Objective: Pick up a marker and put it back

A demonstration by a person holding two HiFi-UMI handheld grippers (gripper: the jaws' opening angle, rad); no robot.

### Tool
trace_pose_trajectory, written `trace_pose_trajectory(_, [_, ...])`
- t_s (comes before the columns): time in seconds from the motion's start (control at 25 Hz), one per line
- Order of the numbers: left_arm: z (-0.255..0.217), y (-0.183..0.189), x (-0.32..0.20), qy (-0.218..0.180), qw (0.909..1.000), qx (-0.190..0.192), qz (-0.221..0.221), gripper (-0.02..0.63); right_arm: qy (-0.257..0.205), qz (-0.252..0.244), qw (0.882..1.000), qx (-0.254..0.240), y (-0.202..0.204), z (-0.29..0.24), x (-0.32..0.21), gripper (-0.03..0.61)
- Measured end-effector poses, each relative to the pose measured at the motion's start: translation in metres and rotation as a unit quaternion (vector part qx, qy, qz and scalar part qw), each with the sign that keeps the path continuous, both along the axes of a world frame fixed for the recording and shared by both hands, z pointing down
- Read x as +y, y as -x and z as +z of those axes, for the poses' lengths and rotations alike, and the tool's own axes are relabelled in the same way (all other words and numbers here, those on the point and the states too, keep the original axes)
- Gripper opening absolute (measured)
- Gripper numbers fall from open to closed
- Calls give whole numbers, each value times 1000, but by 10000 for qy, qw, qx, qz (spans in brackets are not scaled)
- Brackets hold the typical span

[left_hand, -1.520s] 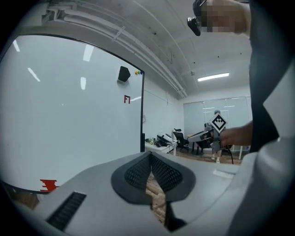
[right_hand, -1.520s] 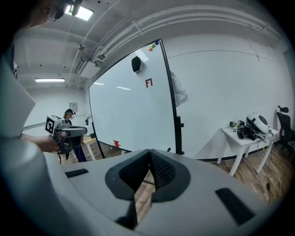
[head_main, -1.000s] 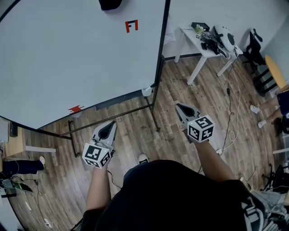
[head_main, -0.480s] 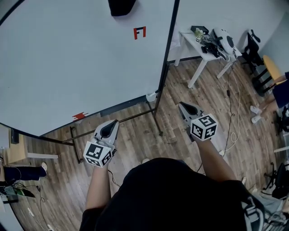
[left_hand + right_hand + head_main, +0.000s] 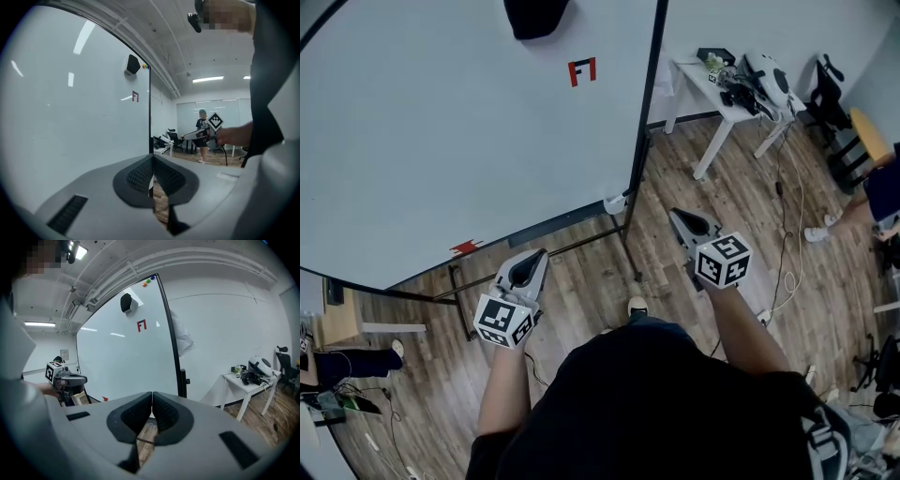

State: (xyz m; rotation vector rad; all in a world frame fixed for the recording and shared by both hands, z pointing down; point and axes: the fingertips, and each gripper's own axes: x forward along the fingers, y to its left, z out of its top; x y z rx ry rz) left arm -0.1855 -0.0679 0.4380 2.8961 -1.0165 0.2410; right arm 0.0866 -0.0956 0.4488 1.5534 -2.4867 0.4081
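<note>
A large whiteboard on a black stand fills the upper left of the head view. It carries a red mark, a dark object at its top and a small red piece near its lower edge. No marker shows clearly; only small coloured bits sit at the board's top corner. My left gripper is shut and empty, held over the floor below the board. My right gripper is also shut and empty, just right of the board's black side post. Both pairs of pads meet, left gripper and right gripper.
A white table loaded with gear stands at the back right, with a black chair beyond it. Cables trail over the wooden floor. The stand's low bar runs under the board. Another person stands far off.
The view has shifted slightly toward the board's right edge, and a shoe now shows between the grippers. Both grippers keep their places in the picture, jaws still shut.
</note>
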Motion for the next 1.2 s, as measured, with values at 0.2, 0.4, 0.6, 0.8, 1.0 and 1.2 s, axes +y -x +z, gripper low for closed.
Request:
trace_pose_trajectory(0.2, [0, -14, -18, -5, 9999, -72, -99, 12, 38, -131, 9999, -24, -11, 7, -25, -2])
trace_pose_trajectory(0.4, [-4, -29, -37, -32, 9997, -119, -203, 12, 45, -298, 9995, -25, -23, 7, -53, -2])
trace_pose_trajectory(0.6, [1, -43, -60, 51, 9994, -118, -327, 12, 116, -502, 9987, -11, -30, 13, -82, -2])
trace_pose_trajectory(0.8, [3, -55, -77, 105, 9990, -114, -430, 12, 273, -692, 9972, -1, -35, 27, -105, 2])
trace_pose_trajectory(1.0, [11, -59, -94, 192, 9981, -128, -565, 12, 409, -903, 9951, -36, -31, 44, -129, 6])
trace_pose_trajectory(1.2, [18, -59, -105, 288, 9970, -168, -704, 12, 614, -1126, 9917, -56, -21, 67, -147, 23])
